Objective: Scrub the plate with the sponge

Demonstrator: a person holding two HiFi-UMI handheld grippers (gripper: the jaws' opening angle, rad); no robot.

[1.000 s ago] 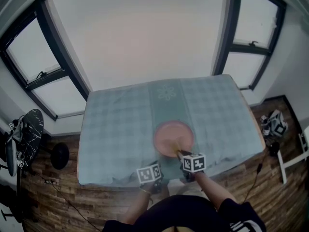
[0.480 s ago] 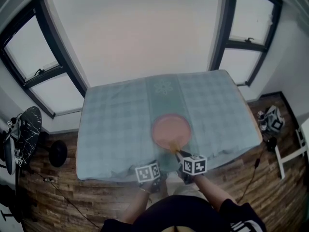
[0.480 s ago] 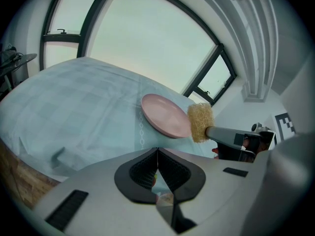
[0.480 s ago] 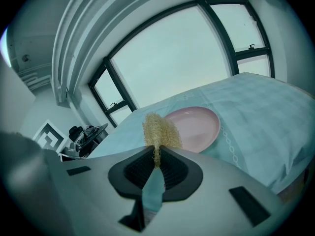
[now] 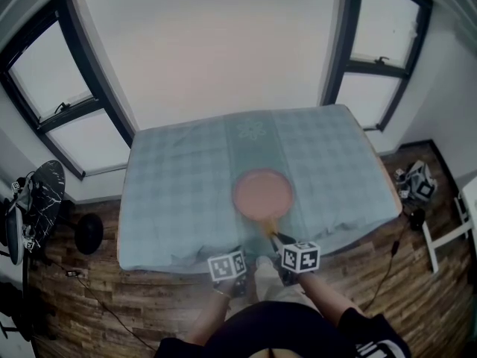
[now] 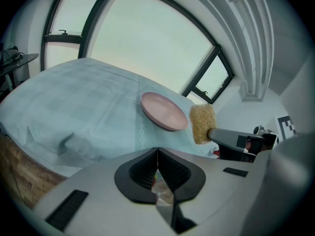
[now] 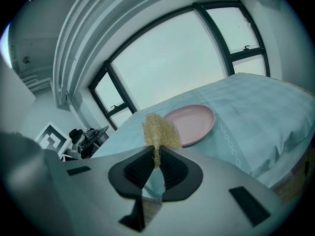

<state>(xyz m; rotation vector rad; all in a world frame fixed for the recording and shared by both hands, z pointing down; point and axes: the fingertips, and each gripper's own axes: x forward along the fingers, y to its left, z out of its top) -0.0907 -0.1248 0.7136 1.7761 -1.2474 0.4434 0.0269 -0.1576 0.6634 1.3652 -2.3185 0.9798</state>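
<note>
A pink plate (image 5: 262,193) lies on the teal checked tablecloth (image 5: 179,192), near its front edge. My right gripper (image 5: 274,237) is shut on a straw-coloured fibrous sponge (image 5: 268,226), held just short of the plate's near rim, over the table edge. In the right gripper view the sponge (image 7: 160,131) sticks up out of the closed jaws (image 7: 156,156), with the plate (image 7: 191,123) just beyond it. My left gripper (image 5: 238,252) hangs off the table's front edge, left of the right one. Its jaws (image 6: 157,163) are shut with nothing in them. From there the plate (image 6: 164,111) and sponge (image 6: 202,123) show ahead.
The table stands before a white wall with dark-framed windows (image 5: 63,110) on both sides. Wooden floor (image 5: 112,304) surrounds it. Drum gear (image 5: 37,200) stands at the left, small objects (image 5: 417,185) and a white stand (image 5: 447,237) at the right.
The right gripper has drawn the sponge back from over the plate's near part to just off its rim. The left gripper has stayed about where it was.
</note>
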